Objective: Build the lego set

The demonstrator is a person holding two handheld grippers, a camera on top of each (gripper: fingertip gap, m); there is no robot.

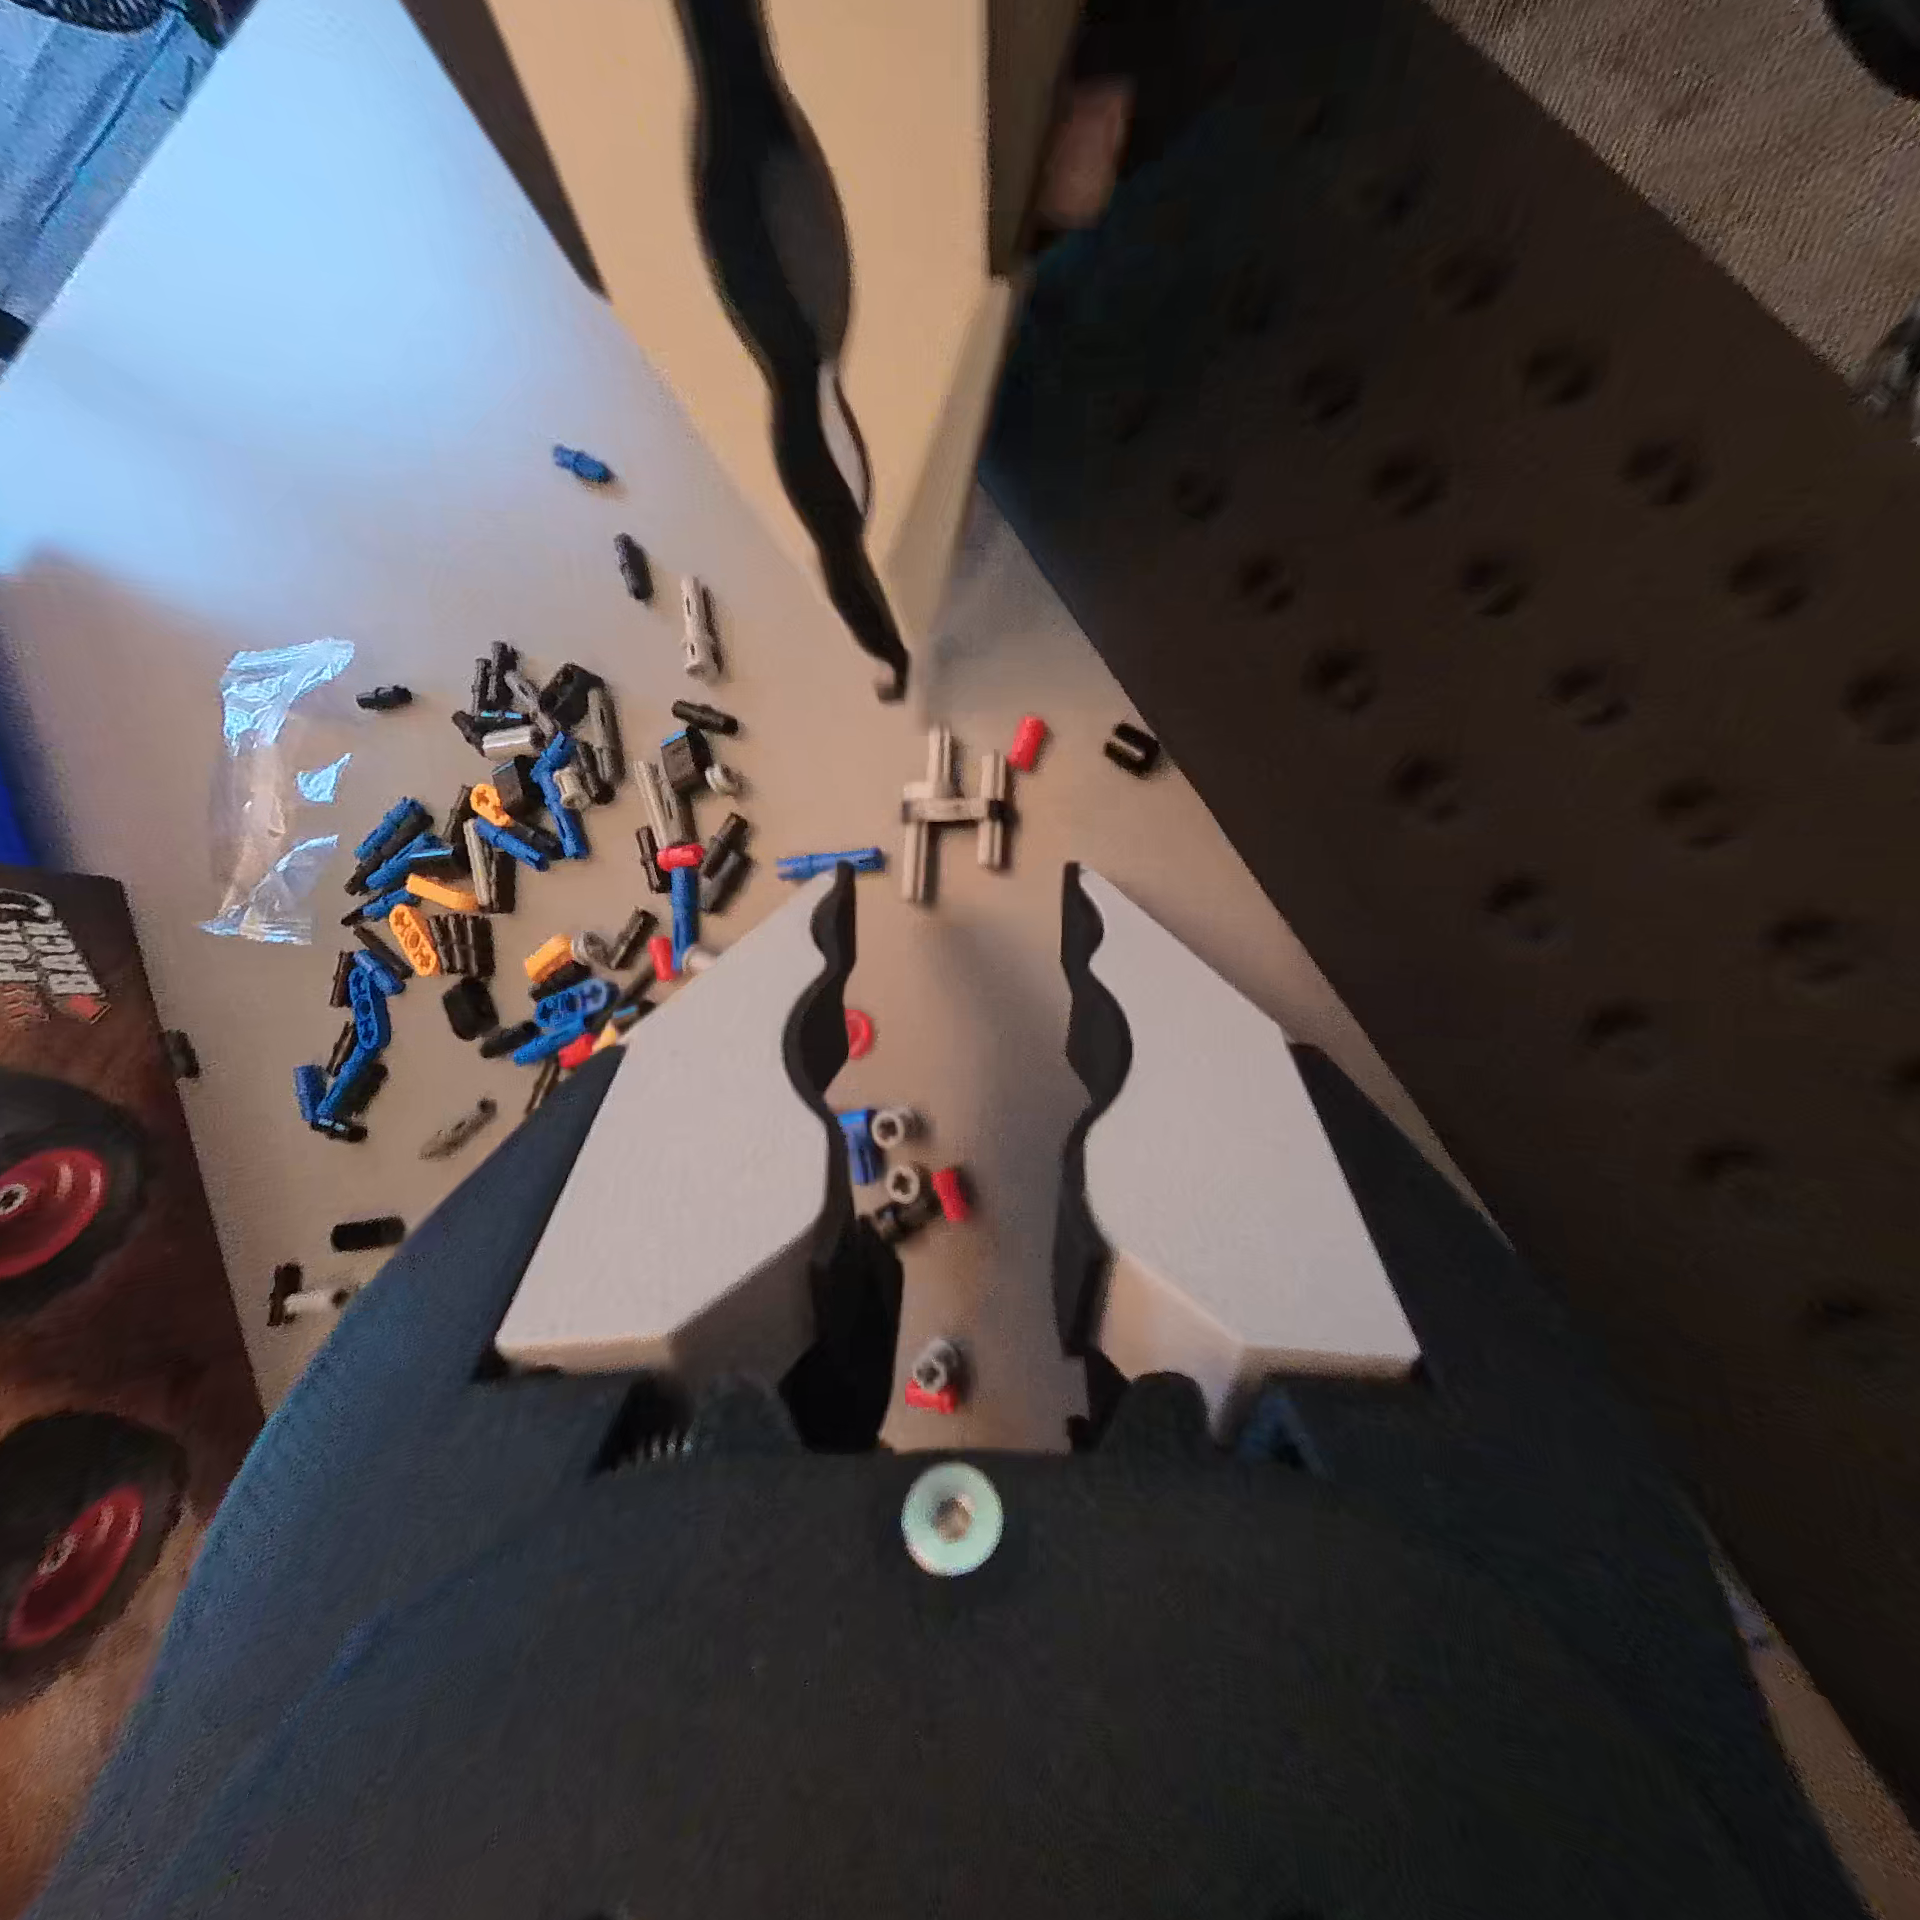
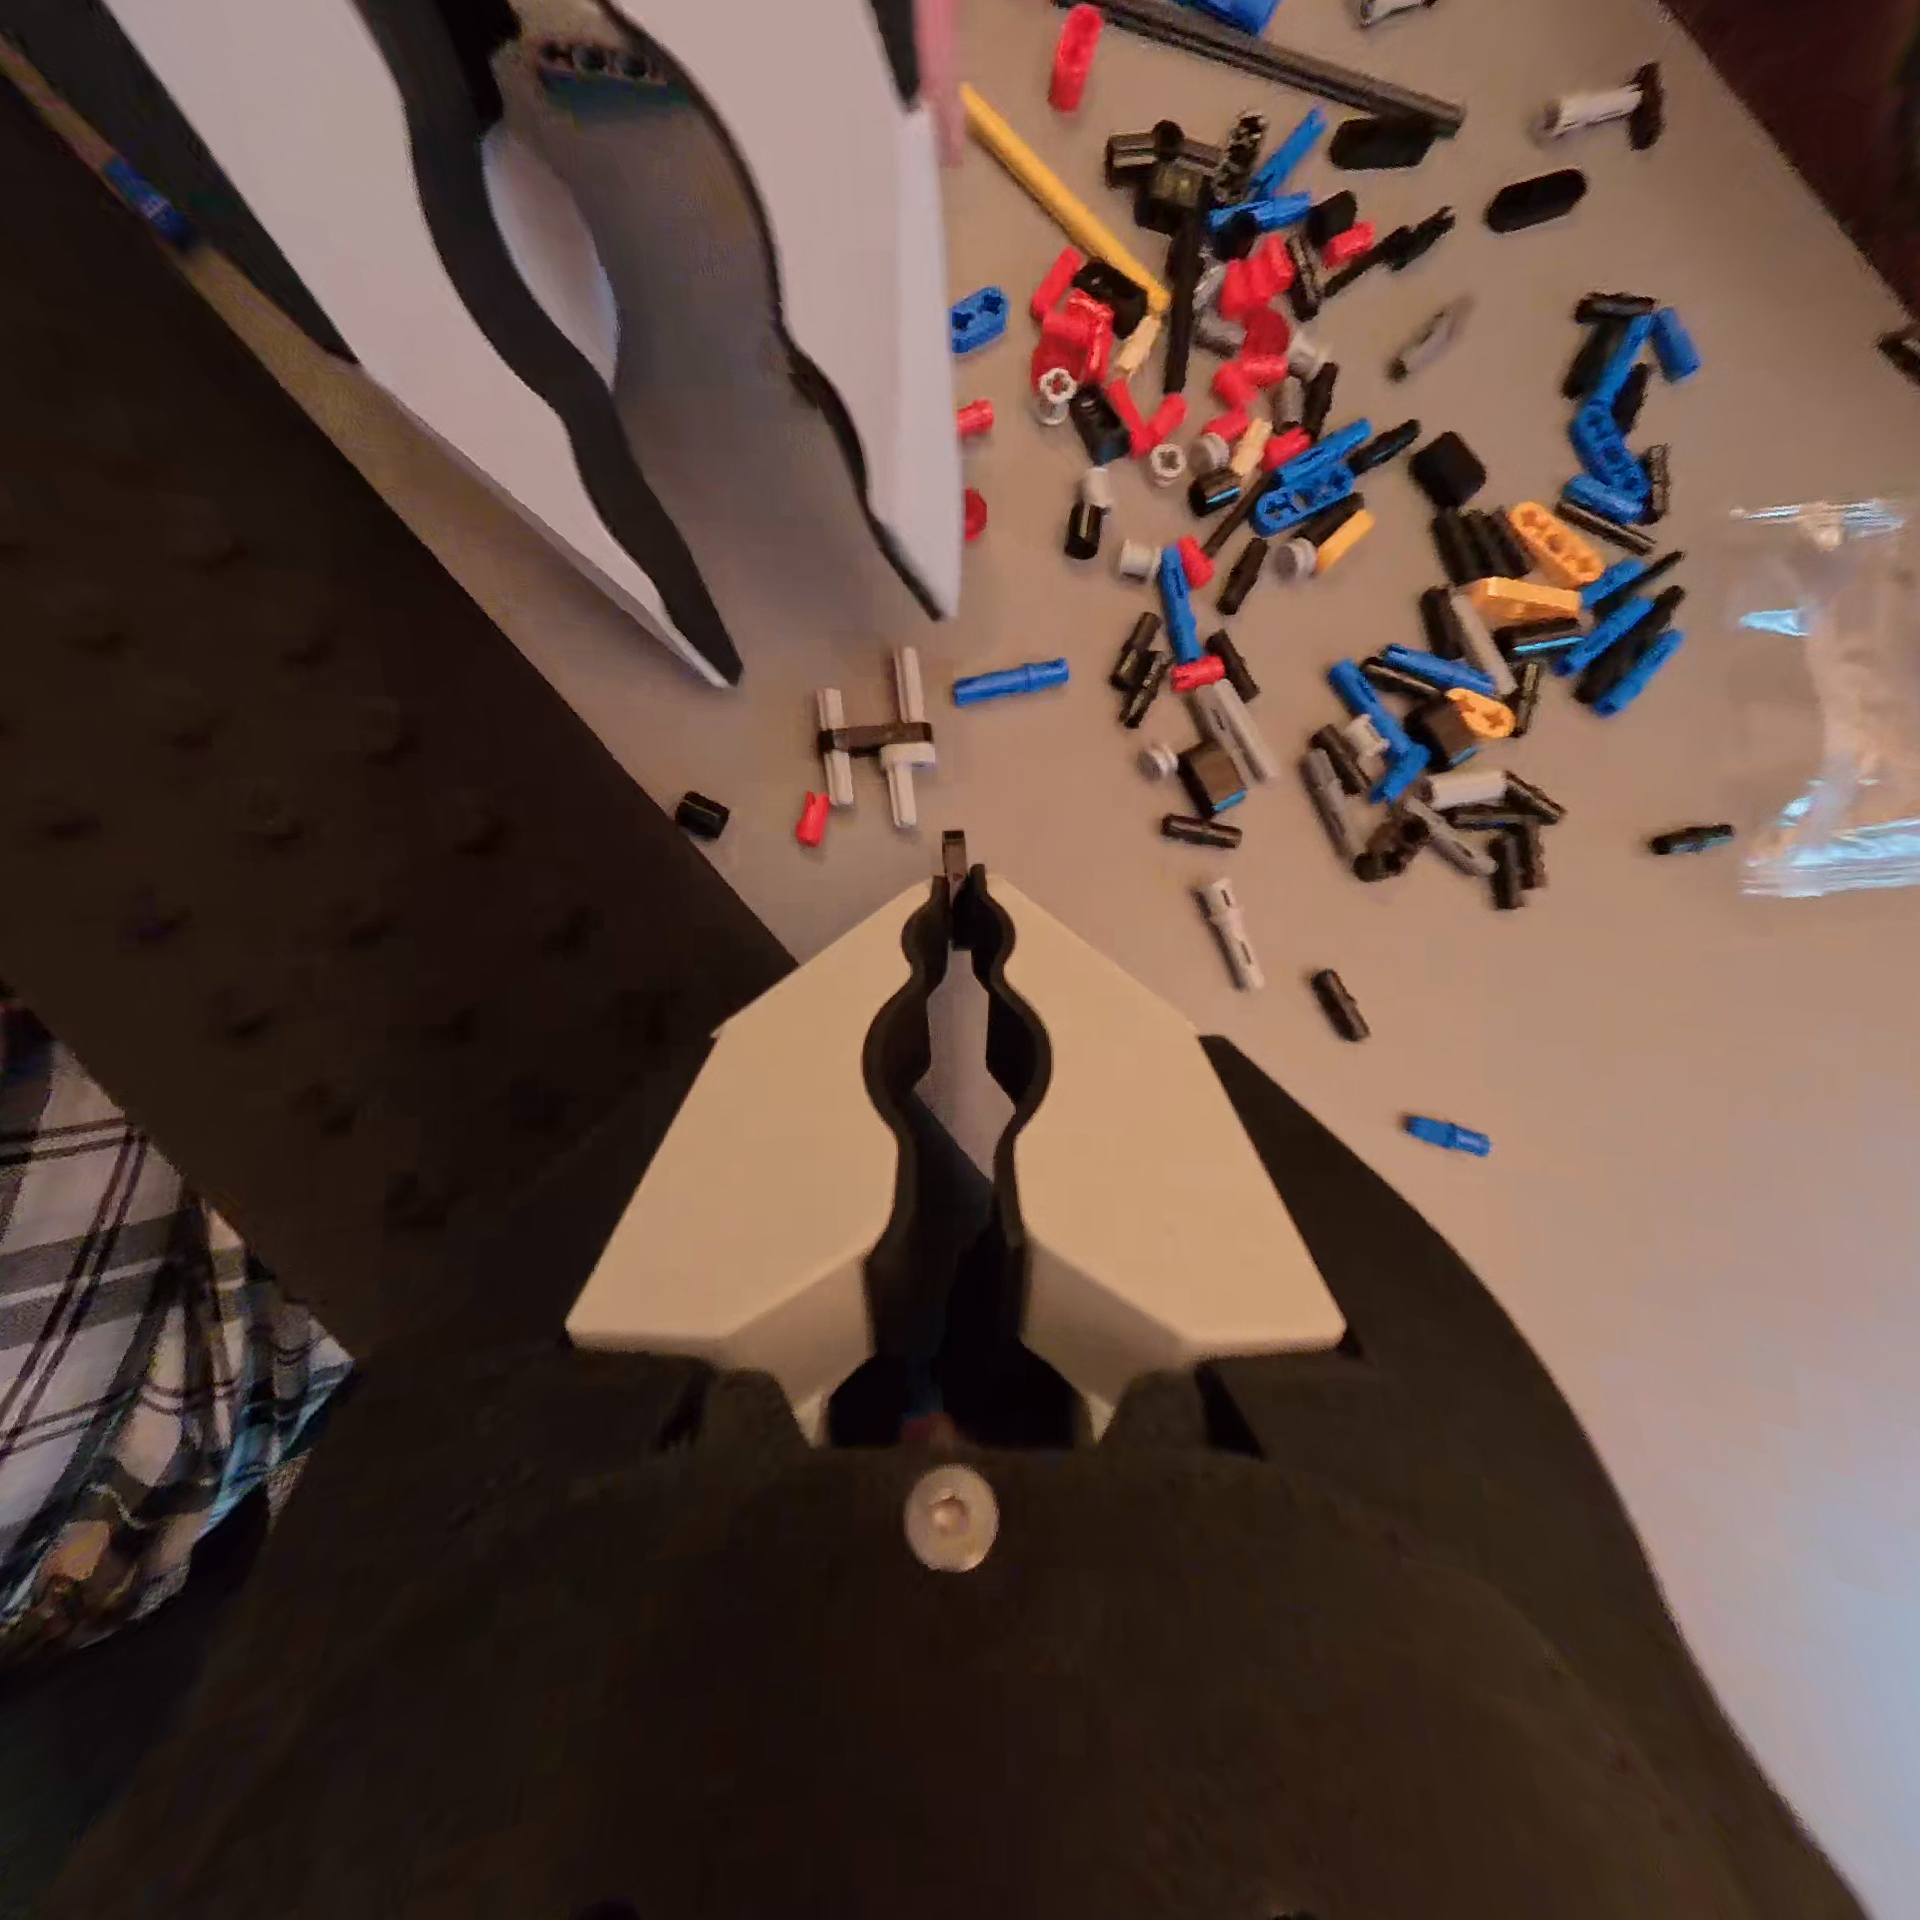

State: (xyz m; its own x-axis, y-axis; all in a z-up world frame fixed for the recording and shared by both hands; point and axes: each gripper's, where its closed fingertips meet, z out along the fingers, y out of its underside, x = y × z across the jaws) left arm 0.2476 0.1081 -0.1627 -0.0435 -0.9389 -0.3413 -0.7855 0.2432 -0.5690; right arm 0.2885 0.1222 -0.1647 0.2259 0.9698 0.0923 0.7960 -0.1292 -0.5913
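Note:
A small grey H-shaped lego assembly (image 1: 951,810) with a black cross beam lies on the beige table; it also shows in the right wrist view (image 2: 878,743). My left gripper (image 1: 961,878) is open and empty, its fingertips just short of the assembly, one on each side. My right gripper (image 2: 956,883) is shut on a small black pin (image 2: 954,850), held just short of the assembly from the opposite side. Each gripper shows in the other's view: the right one (image 1: 891,681) and the left one (image 2: 836,639).
A blue pin (image 1: 831,862), a red piece (image 1: 1027,740) and a black piece (image 1: 1130,746) lie by the assembly. A pile of loose pieces (image 2: 1455,623), a clear bag (image 2: 1829,707) and the set's box (image 1: 73,1247) lie farther off. A dark perforated surface (image 1: 1507,727) borders the table. The grippers' ends are close to 5 cm from one another.

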